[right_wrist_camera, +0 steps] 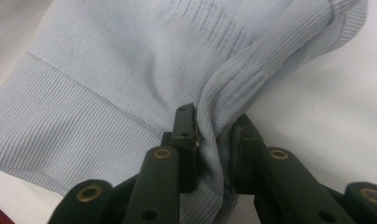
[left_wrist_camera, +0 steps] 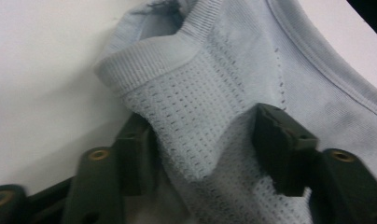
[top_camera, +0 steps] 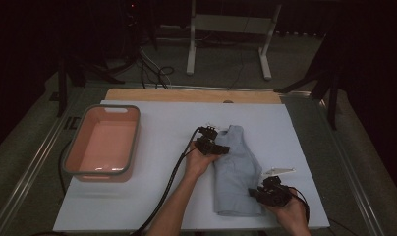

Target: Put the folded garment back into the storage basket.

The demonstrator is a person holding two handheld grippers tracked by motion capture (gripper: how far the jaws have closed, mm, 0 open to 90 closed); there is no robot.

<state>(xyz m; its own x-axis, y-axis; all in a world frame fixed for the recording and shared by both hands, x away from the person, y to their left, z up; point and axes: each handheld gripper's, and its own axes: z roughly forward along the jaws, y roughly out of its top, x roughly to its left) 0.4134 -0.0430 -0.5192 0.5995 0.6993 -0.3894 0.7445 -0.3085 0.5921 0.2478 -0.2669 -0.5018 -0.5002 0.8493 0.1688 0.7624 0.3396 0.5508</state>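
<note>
Garment (top_camera: pixel 236 169), light blue knit, lies folded on white mat (top_camera: pixel 152 196) centre-right, soft and limp. Your right gripper (top_camera: pixel 270 192) at 5 o'clock is clamped on ribbed hem; left gripper (top_camera: pixel 213 142) at 11 straddles mesh fabric, jaws apart, not yet pinching. Grab edges w/ both.

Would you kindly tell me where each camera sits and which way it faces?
High view: above the person's side, facing forward and down on the white table; forearms and both grippers show.
Left gripper view: rides the left gripper, looking along its jaws around the blue garment.
Right gripper view: rides the right gripper, pinching ribbed cloth.
All share the garment.
</note>
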